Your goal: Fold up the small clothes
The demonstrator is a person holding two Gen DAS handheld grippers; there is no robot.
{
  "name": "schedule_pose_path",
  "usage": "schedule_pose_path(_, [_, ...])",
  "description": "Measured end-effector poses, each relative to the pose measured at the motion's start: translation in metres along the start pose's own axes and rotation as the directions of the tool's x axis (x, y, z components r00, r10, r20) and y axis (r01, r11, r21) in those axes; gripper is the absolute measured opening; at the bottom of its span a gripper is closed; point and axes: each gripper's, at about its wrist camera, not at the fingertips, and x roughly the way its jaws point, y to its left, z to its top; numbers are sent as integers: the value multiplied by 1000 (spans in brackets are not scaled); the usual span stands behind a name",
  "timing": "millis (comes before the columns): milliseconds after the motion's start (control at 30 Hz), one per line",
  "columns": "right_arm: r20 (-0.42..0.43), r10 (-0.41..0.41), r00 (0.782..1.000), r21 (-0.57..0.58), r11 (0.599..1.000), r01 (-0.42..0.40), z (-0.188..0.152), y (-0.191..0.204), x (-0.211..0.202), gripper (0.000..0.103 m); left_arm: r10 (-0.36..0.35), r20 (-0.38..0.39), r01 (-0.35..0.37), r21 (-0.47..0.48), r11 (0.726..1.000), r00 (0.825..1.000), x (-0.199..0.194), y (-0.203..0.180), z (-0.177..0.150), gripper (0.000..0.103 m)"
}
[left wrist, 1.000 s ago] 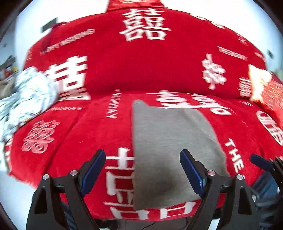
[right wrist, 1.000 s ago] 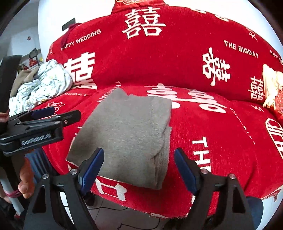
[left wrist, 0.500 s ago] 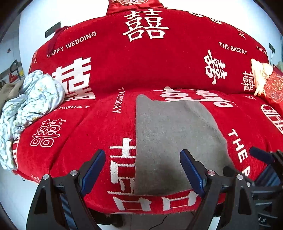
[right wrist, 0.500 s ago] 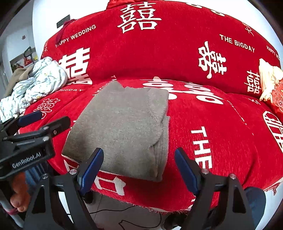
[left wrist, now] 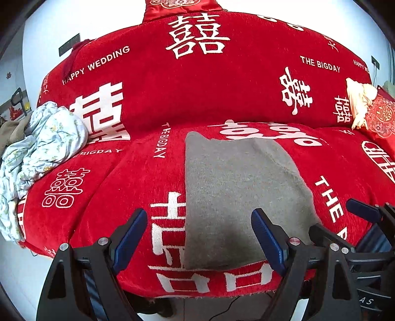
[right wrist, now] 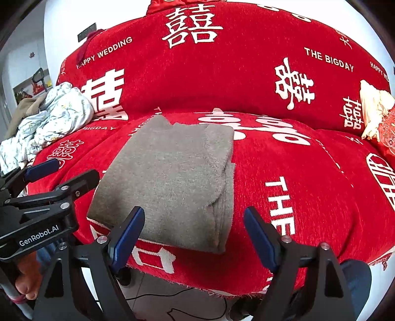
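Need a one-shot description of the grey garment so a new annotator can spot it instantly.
Start at the red sofa cover printed with white wedding lettering. On the middle of its seat, running to the front edge, lies the grey garment, folded flat into a rectangle. It is plain and neat, unlike the crumpled pale floral bundle at the left end of the seat.

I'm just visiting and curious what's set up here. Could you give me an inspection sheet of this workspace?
Surface: red sofa with white wedding lettering.
Job's things: grey garment folded flat on the seat; crumpled pale floral clothes at the left end.
Clutter: cream cloth and red cushion at the right end.
Grippers: left gripper and right gripper open, empty, short of the seat.
Cables: black cable on the floor.
Surroundings: white wall.
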Motion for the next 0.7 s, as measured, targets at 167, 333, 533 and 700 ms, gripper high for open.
schedule_pose_path(167, [-11,0,1000,-6,1000,0,0,1,1,85,11,-5,-11,7,1000,1000,0,-1,-1,87])
schedule_pose_path(333, [-13,0,1000,-12,1000,0,1,2,1,85,17,0,-17,5,1000,1000,0,1,-1,87])
schedule_pose_path(533, [-13,-1,1000,-14,1000,1,0,4,1,85,23,3,-23,6,1000,1000,-1,1,-1,87])
schedule_pose_path(700, [-13,-1,1000,-18,1000,1,0,4,1,85,25,6,-25,8,1000,1000,-2,1,-2,87])
